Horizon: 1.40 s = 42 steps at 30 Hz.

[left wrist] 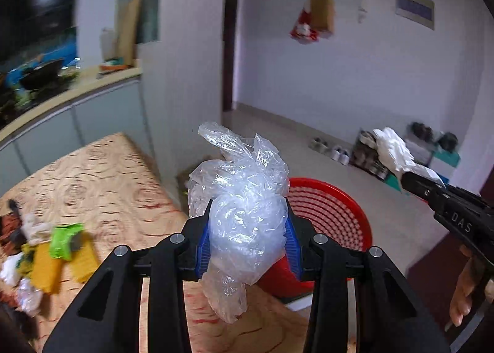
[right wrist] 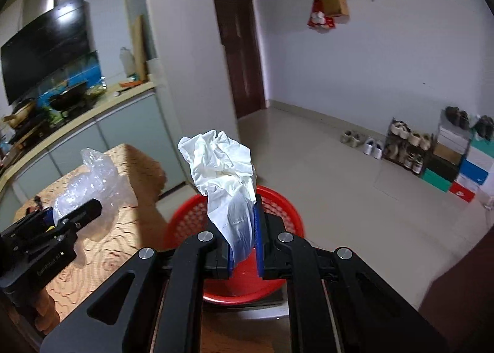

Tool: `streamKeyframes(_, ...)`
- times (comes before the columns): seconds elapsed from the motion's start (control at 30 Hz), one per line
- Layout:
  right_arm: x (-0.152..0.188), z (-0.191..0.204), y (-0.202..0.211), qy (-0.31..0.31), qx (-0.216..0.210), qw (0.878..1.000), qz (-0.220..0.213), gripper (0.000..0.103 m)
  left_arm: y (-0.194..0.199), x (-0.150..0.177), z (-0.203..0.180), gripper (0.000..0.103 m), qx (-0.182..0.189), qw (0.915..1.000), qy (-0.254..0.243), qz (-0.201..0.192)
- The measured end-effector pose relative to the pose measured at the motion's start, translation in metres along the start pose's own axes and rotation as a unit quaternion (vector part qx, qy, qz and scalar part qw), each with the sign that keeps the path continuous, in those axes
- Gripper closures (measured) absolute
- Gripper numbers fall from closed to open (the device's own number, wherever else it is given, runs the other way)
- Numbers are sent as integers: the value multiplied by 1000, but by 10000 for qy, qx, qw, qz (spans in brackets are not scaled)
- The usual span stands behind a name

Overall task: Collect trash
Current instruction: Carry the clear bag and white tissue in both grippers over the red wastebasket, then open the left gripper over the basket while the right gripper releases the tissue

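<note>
Both claws grip trash: the left gripper [left wrist: 247, 229] stands partly open, its blue pads pressed on a crumpled clear plastic bag [left wrist: 244, 198]; the right gripper [right wrist: 244, 229] is nearly closed, pinching a crumpled white tissue [right wrist: 222, 168]. Each hangs above the red basket [right wrist: 278, 208], which stands on the floor beside the table's [left wrist: 102, 174] far corner. More litter [left wrist: 46, 254] lies near the table's left edge.

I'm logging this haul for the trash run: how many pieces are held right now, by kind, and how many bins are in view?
Clear plastic bag, in the left gripper: 1
White crumpled paper, in the right gripper: 1
Red basket: 1
Total: 3 things, 2 of them held trash
</note>
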State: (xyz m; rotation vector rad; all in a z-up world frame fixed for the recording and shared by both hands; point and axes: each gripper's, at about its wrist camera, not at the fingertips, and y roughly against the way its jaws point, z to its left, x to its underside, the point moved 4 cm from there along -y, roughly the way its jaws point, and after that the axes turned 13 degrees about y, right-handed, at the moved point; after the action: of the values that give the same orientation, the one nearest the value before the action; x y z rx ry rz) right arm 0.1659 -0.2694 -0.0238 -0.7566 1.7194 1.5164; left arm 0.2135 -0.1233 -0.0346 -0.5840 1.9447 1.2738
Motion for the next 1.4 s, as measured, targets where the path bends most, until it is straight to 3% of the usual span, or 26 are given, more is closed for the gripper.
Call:
streamKeyframes(0.33,19,-18,-40,-31,138,9984,555,93,-62,14,-19,65,427,9964,-117,726)
streamKeyframes(0.63,27,-19,-71,39,92,9958,911,93,-84,22,-21,62,504,9935,-295,974)
streamKeyframes(0.73,29,-17,-75,49,11,9954,961,93,-87,20,-20,58,521,9933,-314,984)
streamKeyframes(0.93,31,-15,-83,56,-117,9944,1050,90,-86,17,-18,40,552,9938,-312,915)
streamKeyframes(1.07,30,-15,-82,-5,-149,9947,1020,73,-84,14,-14,37,529,9944,-261,881)
streamKeyframes(1.27,27,-14,-73,-11,-130,9959,895,61,-71,8,-5,33,419,9965,-78,724)
streamKeyframes(1.4,24,-11,-64,-2,-98,9970,772,58,-60,6,3,30,277,9980,-28,566)
